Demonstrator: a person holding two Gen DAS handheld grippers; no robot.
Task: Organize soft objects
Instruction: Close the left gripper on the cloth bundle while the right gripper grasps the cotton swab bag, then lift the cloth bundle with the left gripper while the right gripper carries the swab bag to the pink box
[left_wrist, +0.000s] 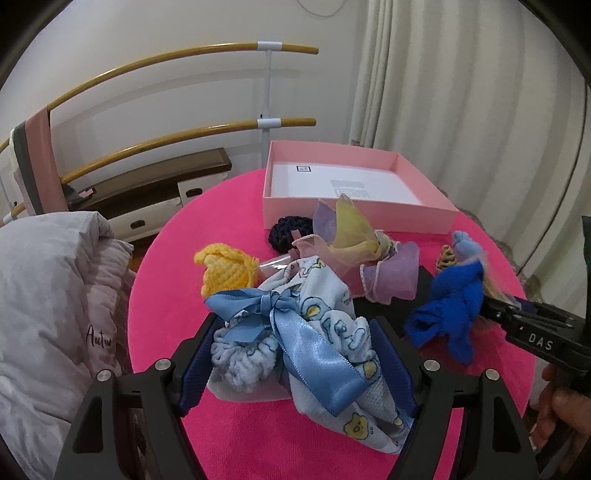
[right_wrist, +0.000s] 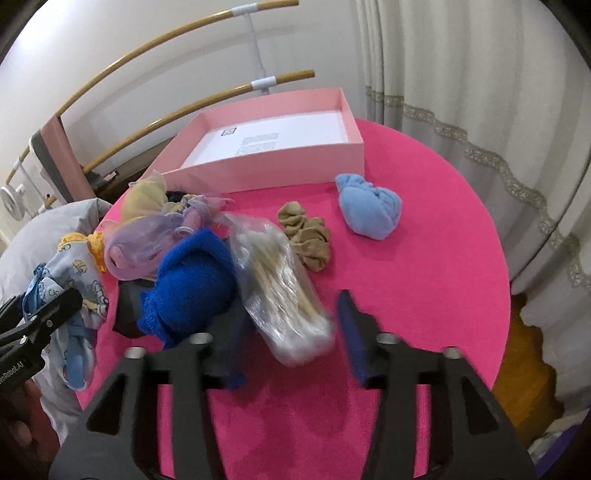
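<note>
My left gripper is shut on a light blue patterned cloth bundle tied with a blue satin bow, low over the pink round table. My right gripper stands open. A clear plastic bag with something beige inside lies blurred between its fingers, untouched by the pads. A royal blue knit piece bunches against its left finger. In the left wrist view the right gripper comes in from the right behind that blue knit. The open pink box stands at the table's far side.
A yellow crochet piece, a black knit item and a purple-yellow organza piece lie mid-table. A beige scrunchie and a light blue rolled cloth lie nearer the box. A white quilt is left; curtains hang right.
</note>
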